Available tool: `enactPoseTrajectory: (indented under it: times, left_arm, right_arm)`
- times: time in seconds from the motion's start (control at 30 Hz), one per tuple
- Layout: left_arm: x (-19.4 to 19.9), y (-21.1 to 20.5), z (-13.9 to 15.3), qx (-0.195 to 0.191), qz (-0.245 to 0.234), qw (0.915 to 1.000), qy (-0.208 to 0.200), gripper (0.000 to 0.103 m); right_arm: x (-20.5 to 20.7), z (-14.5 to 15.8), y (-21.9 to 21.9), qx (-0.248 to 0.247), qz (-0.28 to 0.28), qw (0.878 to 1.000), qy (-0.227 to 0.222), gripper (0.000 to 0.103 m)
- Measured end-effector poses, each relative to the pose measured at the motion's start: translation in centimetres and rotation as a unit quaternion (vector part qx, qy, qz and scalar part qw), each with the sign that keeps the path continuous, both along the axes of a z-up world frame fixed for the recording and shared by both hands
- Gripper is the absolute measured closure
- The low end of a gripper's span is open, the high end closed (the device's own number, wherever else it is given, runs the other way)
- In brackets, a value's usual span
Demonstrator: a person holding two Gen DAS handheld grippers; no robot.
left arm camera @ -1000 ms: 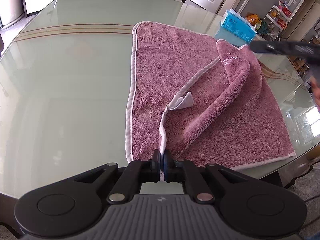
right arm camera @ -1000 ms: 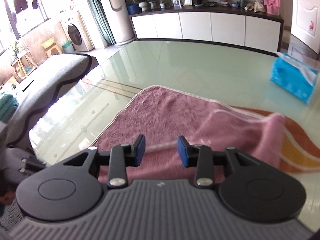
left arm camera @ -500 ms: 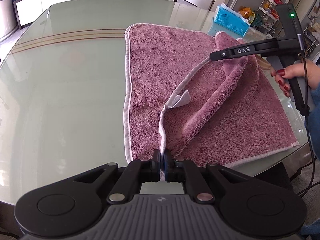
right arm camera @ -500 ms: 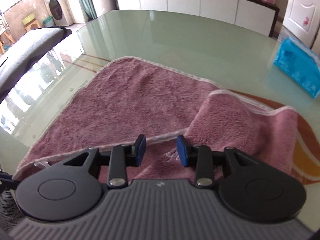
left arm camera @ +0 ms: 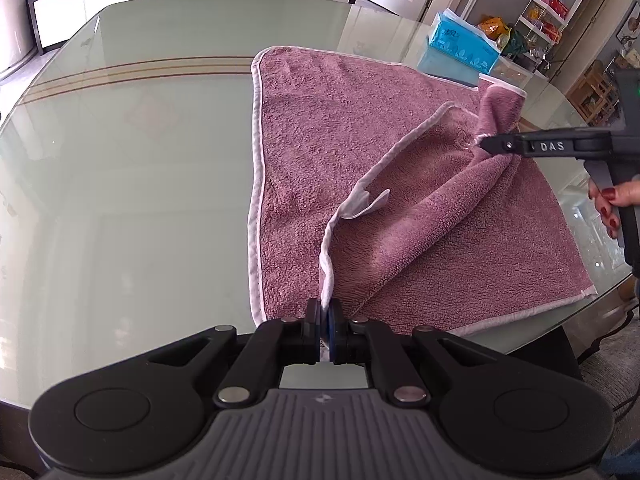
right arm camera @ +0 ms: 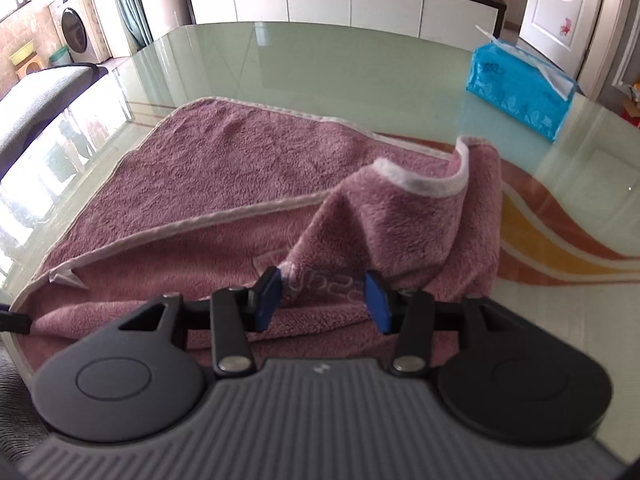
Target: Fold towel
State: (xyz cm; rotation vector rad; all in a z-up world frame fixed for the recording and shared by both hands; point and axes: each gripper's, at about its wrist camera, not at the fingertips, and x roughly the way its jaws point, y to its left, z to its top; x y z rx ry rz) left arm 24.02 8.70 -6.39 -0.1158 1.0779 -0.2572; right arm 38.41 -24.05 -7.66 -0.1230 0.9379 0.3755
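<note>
We see the pink towel [left arm camera: 360, 152] half folded at the near right edge of the glass tabletop [left arm camera: 140, 180] | left claw [left arm camera: 325, 326] clenched on its white-trimmed corner | right claw [right arm camera: 322, 292] opening, fabric loose between its blue pads | tissue pack [right arm camera: 520, 88] near the far right edge

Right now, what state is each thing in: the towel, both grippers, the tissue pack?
towel: partly folded, near corner lifted, rumpled ridge on the right.
left gripper: shut on the towel's white hem.
right gripper: jaws opening, towel fold between the pads, not pinched.
tissue pack: open, a tissue sticking out, lying on the glass table.
</note>
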Motion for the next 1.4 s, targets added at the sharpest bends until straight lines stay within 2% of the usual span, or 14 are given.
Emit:
enactPoseTrajectory:
  times: [0.27, 0.37, 0.5, 0.6, 0.67, 0.8, 0.97, 1.07, 1.13, 1.17, 1.23, 1.3, 1.4]
  left_arm:
    - [0.2, -0.3, 0.1, 0.007, -0.007, 0.9999, 0.003, 0.097]
    - [0.2, -0.3, 0.1, 0.01, -0.01, 0.9999, 0.004, 0.097]
    - [0.2, -0.3, 0.1, 0.012, -0.011, 0.9999, 0.006, 0.097]
    - [0.2, -0.3, 0.1, 0.012, -0.01, 0.9999, 0.006, 0.097]
    - [0.2, -0.4, 0.1, 0.014, -0.01, 0.9998, 0.006, 0.097]
    - [0.2, -0.6, 0.1, 0.02, -0.013, 0.9997, 0.006, 0.097]
    - [0.3, -0.6, 0.1, 0.021, -0.013, 0.9997, 0.008, 0.097]
    - [0.4, -0.6, 0.1, 0.02, -0.011, 0.9997, 0.009, 0.097]
    - [0.5, -0.6, 0.1, 0.021, -0.011, 0.9997, 0.011, 0.097]
    - [0.5, -0.6, 0.1, 0.021, -0.011, 0.9996, 0.012, 0.097]
    - [0.5, -0.6, 0.1, 0.022, -0.01, 0.9996, 0.012, 0.097]
    - [0.5, -0.6, 0.1, 0.023, -0.009, 0.9996, 0.012, 0.097]
    - [0.5, -0.6, 0.1, 0.023, -0.008, 0.9996, 0.014, 0.097]
  right_arm:
    - [-2.6, -0.5, -3.0, 0.026, -0.024, 0.999, 0.031, 0.054]
    - [-3.2, 0.1, -3.3, 0.035, -0.01, 0.999, 0.039, 0.054]
    - [-2.7, 3.8, -2.0, 0.082, 0.041, 0.996, -0.007, 0.054]
    - [0.9, 5.7, 0.2, 0.042, 0.081, 0.994, -0.057, 0.054]
    - [2.9, 5.5, 0.9, 0.019, 0.089, 0.994, -0.061, 0.056]
    - [8.2, 2.8, 2.1, -0.037, 0.125, 0.991, -0.02, 0.064]
    - [10.1, 0.3, 1.8, -0.054, 0.166, 0.985, 0.019, 0.064]
    - [10.5, -0.7, 1.3, -0.061, 0.174, 0.983, 0.024, 0.063]
    - [10.7, -0.9, 0.9, -0.047, 0.174, 0.983, 0.025, 0.064]
    - [10.8, -1.0, 0.8, -0.043, 0.175, 0.983, 0.027, 0.067]
    - [10.7, -1.0, 1.0, -0.035, 0.188, 0.981, 0.029, 0.082]
    - [10.4, -1.0, 1.4, -0.038, 0.201, 0.978, 0.024, 0.089]
    - [9.8, -0.8, 2.1, -0.056, 0.213, 0.975, 0.005, 0.092]
